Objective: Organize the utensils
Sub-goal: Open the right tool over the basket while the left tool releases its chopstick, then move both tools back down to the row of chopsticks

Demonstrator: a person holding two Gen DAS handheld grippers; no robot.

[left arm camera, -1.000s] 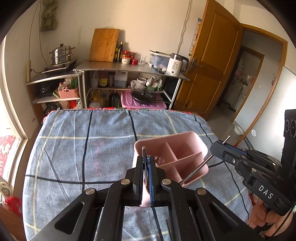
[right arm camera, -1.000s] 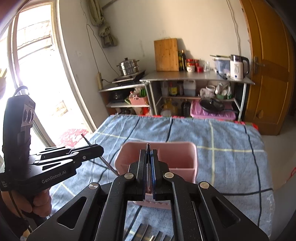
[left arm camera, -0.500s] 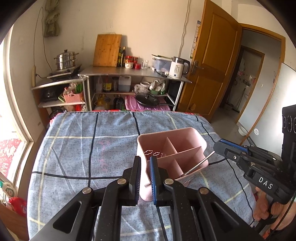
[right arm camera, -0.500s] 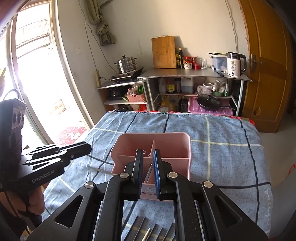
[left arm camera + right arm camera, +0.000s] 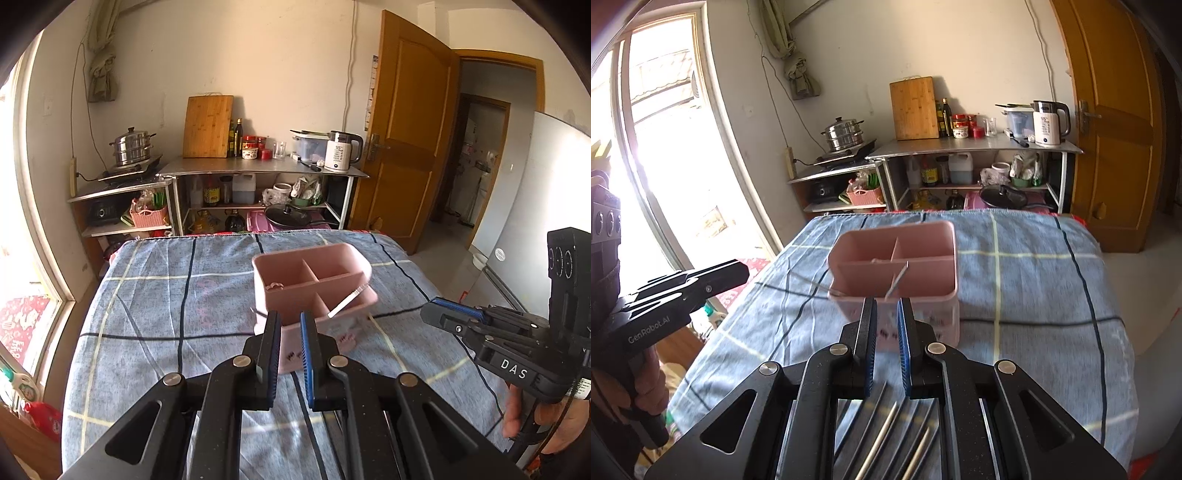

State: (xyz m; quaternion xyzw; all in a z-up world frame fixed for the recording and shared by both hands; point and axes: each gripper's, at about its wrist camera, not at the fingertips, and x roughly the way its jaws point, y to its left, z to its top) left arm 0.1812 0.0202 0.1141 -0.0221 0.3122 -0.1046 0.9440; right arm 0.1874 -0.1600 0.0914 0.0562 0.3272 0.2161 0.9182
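A pink divided utensil holder point(image 5: 266, 299) point(image 5: 923, 280) stands on the blue checked tablecloth point(image 5: 166, 314). One metal chopstick point(image 5: 345, 304) point(image 5: 897, 282) leans in its near compartment. My left gripper point(image 5: 289, 321) hovers just short of the holder, jaws slightly apart with nothing between them. From the right wrist view it juts in from the left point(image 5: 738, 273). My right gripper point(image 5: 886, 314) is likewise open and empty in front of the holder, and in the left wrist view it enters from the right point(image 5: 439, 314). Several metal utensils point(image 5: 886, 432) lie on the cloth under the right gripper.
Behind the table stand steel shelves point(image 5: 258, 170) with a kettle point(image 5: 341, 151), cutting board point(image 5: 208, 127) and steamer pot point(image 5: 131, 146). A wooden door point(image 5: 406, 147) is at the back right, a bright window point(image 5: 665, 166) on the left. A hand point(image 5: 546, 424) holds the right gripper.
Both grippers were shut on thin metal chopsticks over the holder. Their jaws have opened, a chopstick now rests in the holder, and both grippers have drawn back from it.
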